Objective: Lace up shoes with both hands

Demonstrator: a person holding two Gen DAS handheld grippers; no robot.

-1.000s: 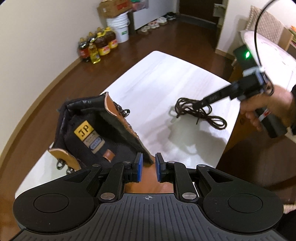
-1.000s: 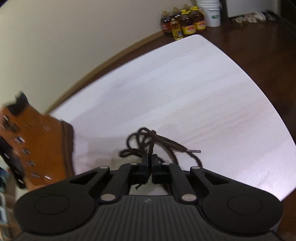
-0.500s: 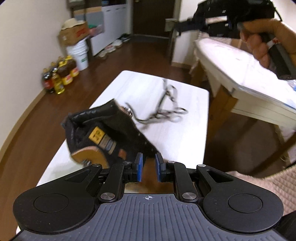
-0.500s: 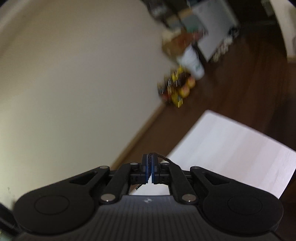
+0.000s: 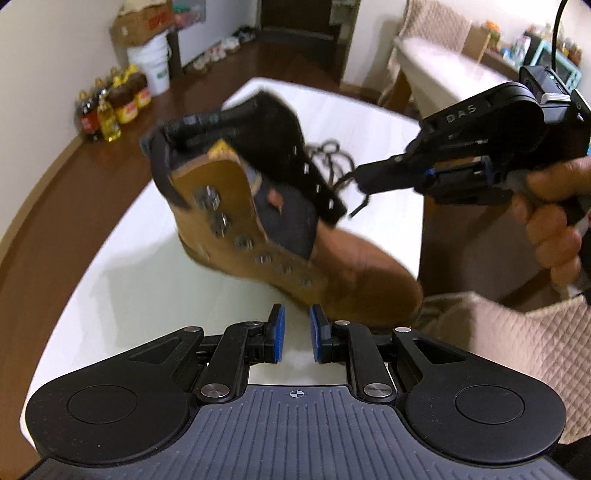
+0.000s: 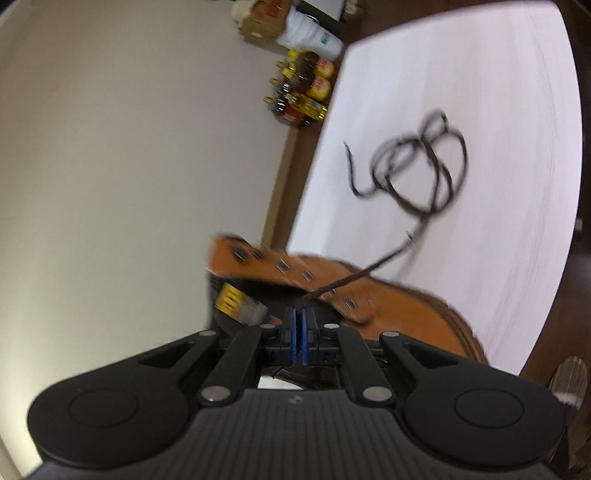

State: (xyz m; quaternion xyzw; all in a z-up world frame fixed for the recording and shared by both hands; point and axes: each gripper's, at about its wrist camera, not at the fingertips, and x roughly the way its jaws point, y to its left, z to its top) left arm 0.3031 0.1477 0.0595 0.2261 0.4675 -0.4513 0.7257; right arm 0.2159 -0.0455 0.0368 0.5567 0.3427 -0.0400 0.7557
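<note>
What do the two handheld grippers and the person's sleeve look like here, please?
Both grippers are matte black, with linkage arms, silver pivot screws and blue pads. The left gripper has a ribbed body flanked by two round discs. The right gripper bears "DAS" lettering and trails a black cable. The sleeve is beige and quilted.

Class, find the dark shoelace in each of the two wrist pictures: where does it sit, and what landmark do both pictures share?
Left wrist view: the shoelace shows right of centre, behind the boot, running to the right gripper.
Right wrist view: the shoelace lies coiled on the white table, upper right; one end is pinched in the right gripper.
Shared landmark: the oil bottles on the floor by the wall.
</note>
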